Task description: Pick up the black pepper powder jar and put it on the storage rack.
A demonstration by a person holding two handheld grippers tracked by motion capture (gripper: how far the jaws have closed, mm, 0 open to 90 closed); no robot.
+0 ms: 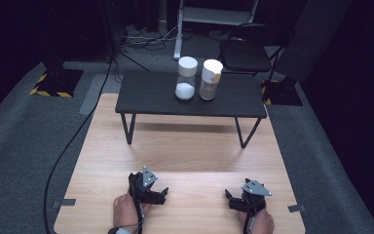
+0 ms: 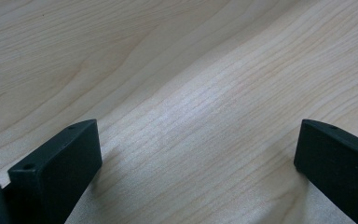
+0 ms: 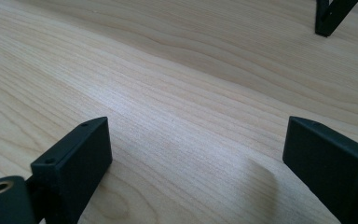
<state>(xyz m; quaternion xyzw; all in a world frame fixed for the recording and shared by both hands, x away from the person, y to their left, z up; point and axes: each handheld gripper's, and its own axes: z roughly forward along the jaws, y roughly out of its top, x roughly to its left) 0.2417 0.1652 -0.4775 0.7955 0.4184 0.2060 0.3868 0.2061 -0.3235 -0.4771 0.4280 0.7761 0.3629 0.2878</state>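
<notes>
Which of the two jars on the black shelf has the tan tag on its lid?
The right jar, the one holding beige powder. Its white lid carries a tan tag on the side. The left jar beside it holds white powder under a plain white lid.

- No words, brand names or numbers can be read anywhere.
- The right-hand jar on the black shelf at the counter's far edge carries a small tan label near its lid; too small to show any writing.
- Yellow-and-black hazard stripes mark a black plate on the floor beyond the counter's far left corner.
</notes>
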